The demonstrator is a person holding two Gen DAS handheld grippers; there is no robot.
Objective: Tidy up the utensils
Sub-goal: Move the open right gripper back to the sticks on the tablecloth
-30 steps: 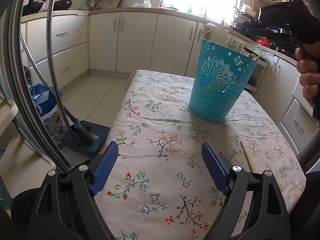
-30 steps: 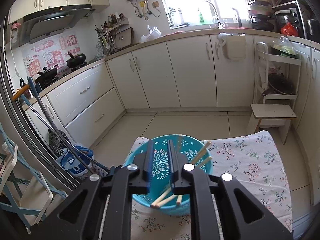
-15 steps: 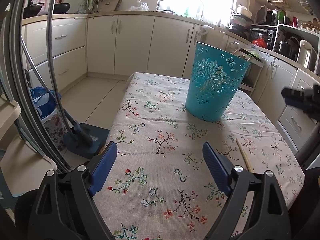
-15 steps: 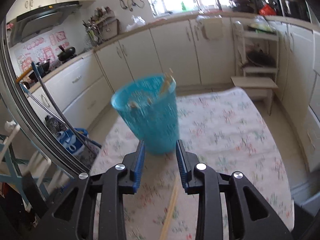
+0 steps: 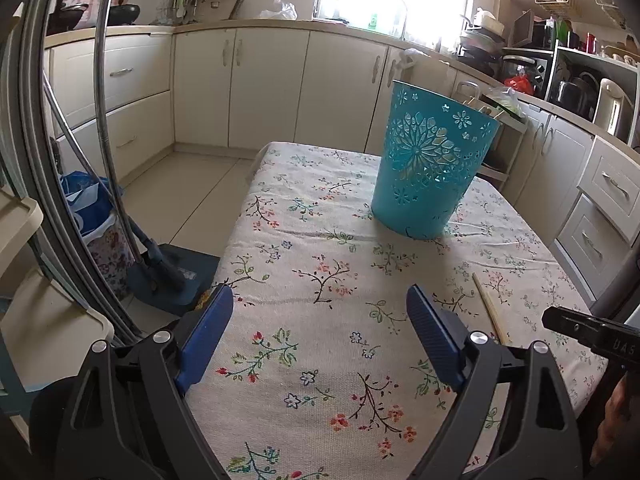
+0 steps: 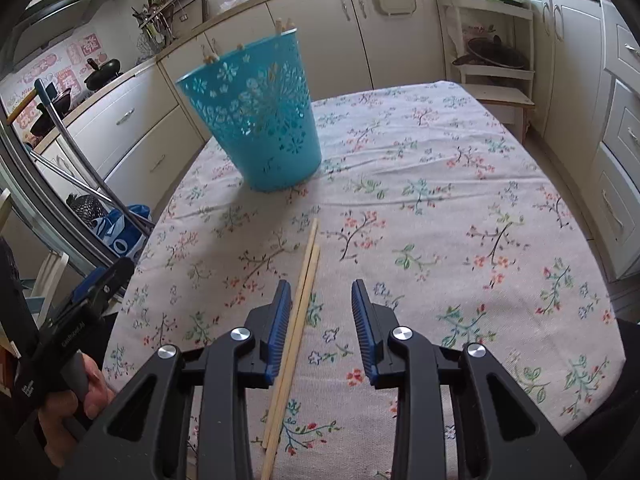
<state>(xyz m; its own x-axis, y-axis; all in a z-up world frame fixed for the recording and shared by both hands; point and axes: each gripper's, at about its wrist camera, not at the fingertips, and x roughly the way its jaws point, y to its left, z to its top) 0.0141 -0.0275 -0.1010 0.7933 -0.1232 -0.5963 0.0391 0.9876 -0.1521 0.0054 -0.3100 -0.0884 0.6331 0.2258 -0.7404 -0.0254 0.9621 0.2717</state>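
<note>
A teal perforated basket (image 6: 256, 120) stands on the floral tablecloth with several wooden chopstick tips showing over its rim; it also shows in the left wrist view (image 5: 428, 164). A pair of wooden chopsticks (image 6: 298, 308) lies on the cloth, running under my right gripper's left finger. My right gripper (image 6: 322, 300) is open, low over the cloth, with the chopsticks just inside its left pad. My left gripper (image 5: 320, 308) is open and empty above the near table end; a chopstick (image 5: 490, 306) lies to its right.
The table (image 6: 440, 184) is covered by a flowered cloth. Cream kitchen cabinets (image 5: 272, 84) line the far side. A mop and blue bag (image 5: 100, 208) stand on the floor at left. A white step stool (image 6: 496, 64) stands beyond the table.
My right gripper has come down from above the basket to the cloth and opened wider over the lying chopsticks. The left gripper has barely moved.
</note>
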